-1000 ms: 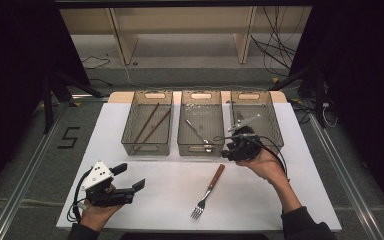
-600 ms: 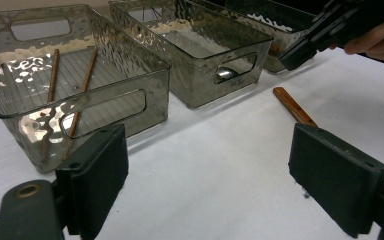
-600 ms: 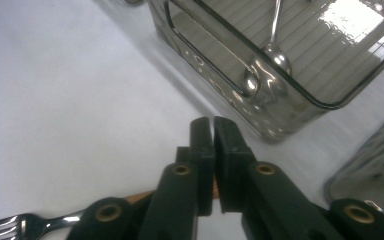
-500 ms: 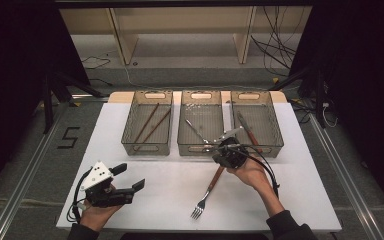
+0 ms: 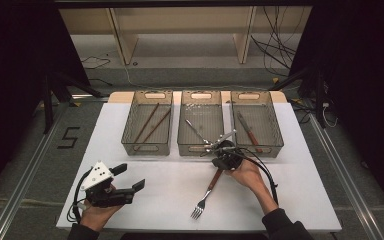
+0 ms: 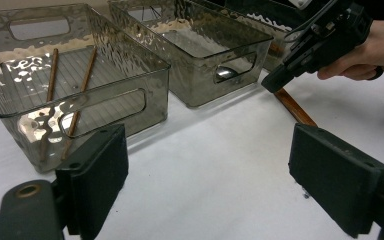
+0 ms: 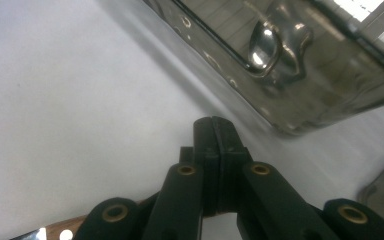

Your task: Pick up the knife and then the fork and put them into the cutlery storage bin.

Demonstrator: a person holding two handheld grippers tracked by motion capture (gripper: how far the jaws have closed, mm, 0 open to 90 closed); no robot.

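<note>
High view showed the right gripper over the wooden handle end of one fork lying before three bins. Left gripper view: left gripper gaped wide, empty. Right gripper view: jaws pressed together, fork handle beneath.

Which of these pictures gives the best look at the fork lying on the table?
The high view: the whole fork shows there, tines toward the person, wooden handle running up under the right gripper. The left gripper view catches part of the handle; the right gripper view shows a sliver of it.
</note>
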